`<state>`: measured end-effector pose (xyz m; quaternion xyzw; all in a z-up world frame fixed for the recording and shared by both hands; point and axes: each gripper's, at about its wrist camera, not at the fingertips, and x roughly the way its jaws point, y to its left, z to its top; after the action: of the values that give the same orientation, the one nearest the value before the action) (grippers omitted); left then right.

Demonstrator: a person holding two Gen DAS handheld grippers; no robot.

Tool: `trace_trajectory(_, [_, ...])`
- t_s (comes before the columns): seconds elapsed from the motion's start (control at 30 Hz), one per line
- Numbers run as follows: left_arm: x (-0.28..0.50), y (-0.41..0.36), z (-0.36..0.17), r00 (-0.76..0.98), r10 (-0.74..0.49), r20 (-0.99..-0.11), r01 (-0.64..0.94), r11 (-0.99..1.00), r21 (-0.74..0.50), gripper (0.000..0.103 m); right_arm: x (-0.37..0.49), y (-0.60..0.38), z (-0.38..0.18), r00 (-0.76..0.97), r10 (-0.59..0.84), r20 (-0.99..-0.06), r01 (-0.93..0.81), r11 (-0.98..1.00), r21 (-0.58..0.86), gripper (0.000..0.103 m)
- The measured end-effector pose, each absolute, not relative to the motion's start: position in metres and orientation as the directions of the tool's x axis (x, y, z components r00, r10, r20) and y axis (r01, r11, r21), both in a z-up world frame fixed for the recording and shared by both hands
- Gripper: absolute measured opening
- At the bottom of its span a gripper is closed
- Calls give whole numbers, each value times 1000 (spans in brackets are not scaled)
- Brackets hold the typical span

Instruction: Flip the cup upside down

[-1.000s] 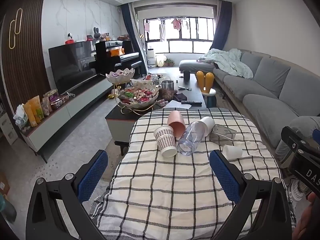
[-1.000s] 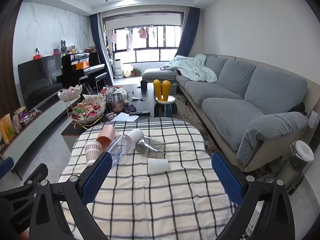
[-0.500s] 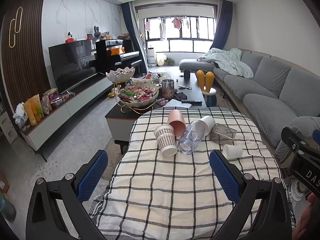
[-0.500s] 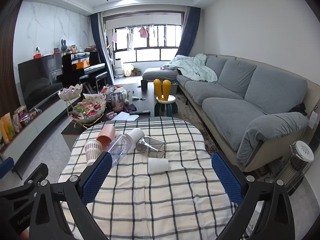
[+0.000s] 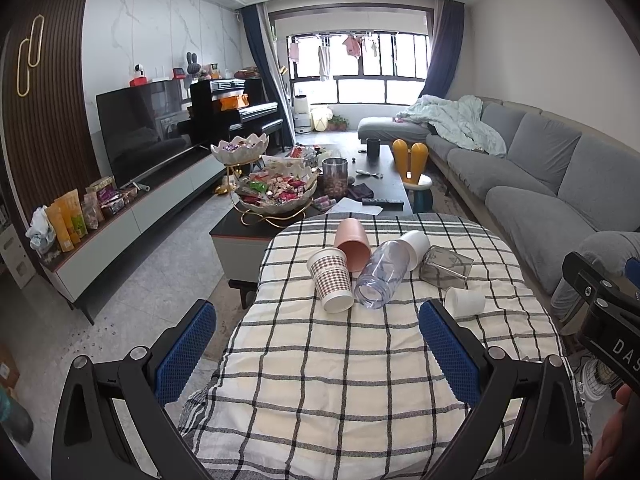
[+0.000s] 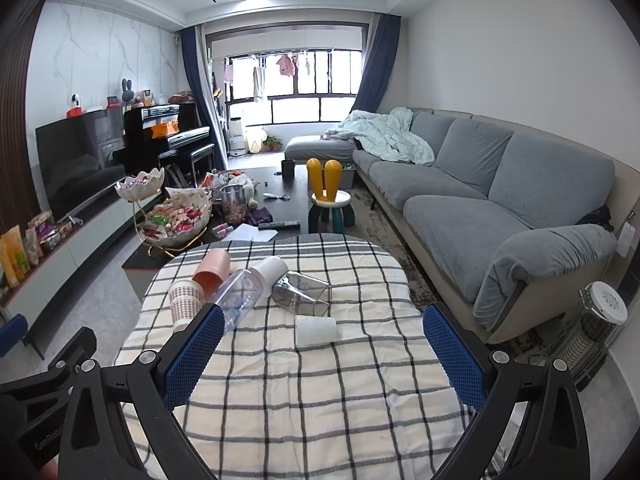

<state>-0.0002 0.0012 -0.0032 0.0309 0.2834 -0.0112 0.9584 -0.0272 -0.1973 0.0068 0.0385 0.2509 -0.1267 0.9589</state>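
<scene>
Several cups lie on their sides on the checked tablecloth (image 5: 320, 360): a checked paper cup (image 5: 331, 280), a pink cup (image 5: 353, 243), a clear plastic cup (image 5: 382, 274), a white cup (image 5: 415, 243), a grey glass cup (image 5: 445, 267) and a small white cup (image 5: 464, 302). The small white cup also shows in the right wrist view (image 6: 316, 330). My left gripper (image 5: 316, 344) is open and empty, short of the cups. My right gripper (image 6: 318, 354) is open and empty, just short of the small white cup.
A dark coffee table (image 5: 384, 184) with a snack bowl (image 5: 276, 196) stands beyond the table. A grey sofa (image 6: 500, 200) runs along the right. A TV unit (image 5: 132, 208) is on the left. A heater (image 6: 596, 328) stands at the right.
Both grippers have moved slightly forward toward the cups. The cups have not moved.
</scene>
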Motion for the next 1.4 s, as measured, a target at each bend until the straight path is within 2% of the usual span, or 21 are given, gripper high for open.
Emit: trace_trajectory(1.4, [0,1,-6,835,-5,-550,41,998,52,103,-24,-197,5,839,-224,-496,262,965,9,100])
